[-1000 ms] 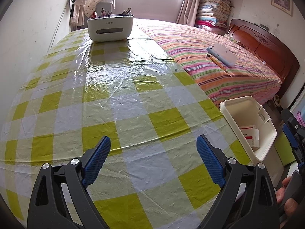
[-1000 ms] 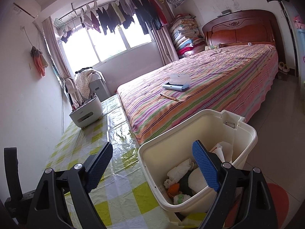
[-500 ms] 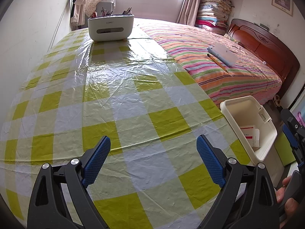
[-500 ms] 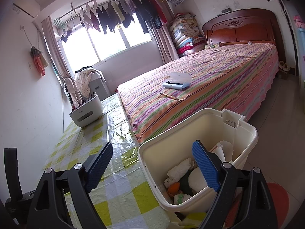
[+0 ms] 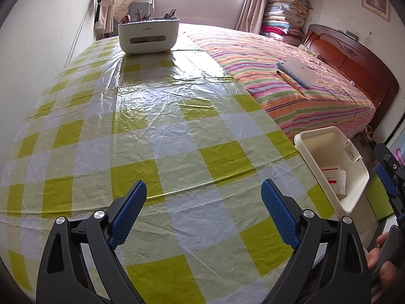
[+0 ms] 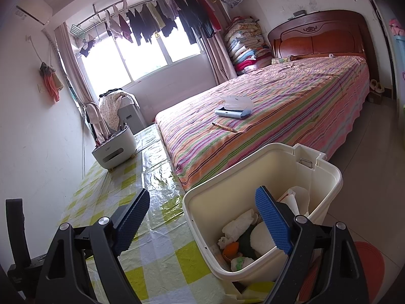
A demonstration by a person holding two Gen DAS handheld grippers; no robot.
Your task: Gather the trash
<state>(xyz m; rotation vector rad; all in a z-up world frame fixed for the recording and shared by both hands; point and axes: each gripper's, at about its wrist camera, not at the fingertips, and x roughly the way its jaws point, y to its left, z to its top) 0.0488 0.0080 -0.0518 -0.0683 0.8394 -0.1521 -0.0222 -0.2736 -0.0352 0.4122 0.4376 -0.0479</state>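
A cream trash bin (image 6: 326,177) stands beside the table's right edge, holding crumpled white paper (image 6: 238,226), an orange scrap and other waste. It also shows in the left wrist view (image 5: 314,133), with a red-and-white carton inside. My left gripper (image 5: 203,210) is open and empty, low over the green-checked tablecloth (image 5: 162,126). My right gripper (image 6: 201,224) is open and empty, above the bin's near rim at the table edge. No loose trash shows on the table.
A white organizer box (image 5: 149,36) with pens stands at the table's far end. The striped bed (image 5: 291,86) runs along the table's right side, with a blue-and-white case (image 5: 297,72) and a pencil on it. A wall borders the left.
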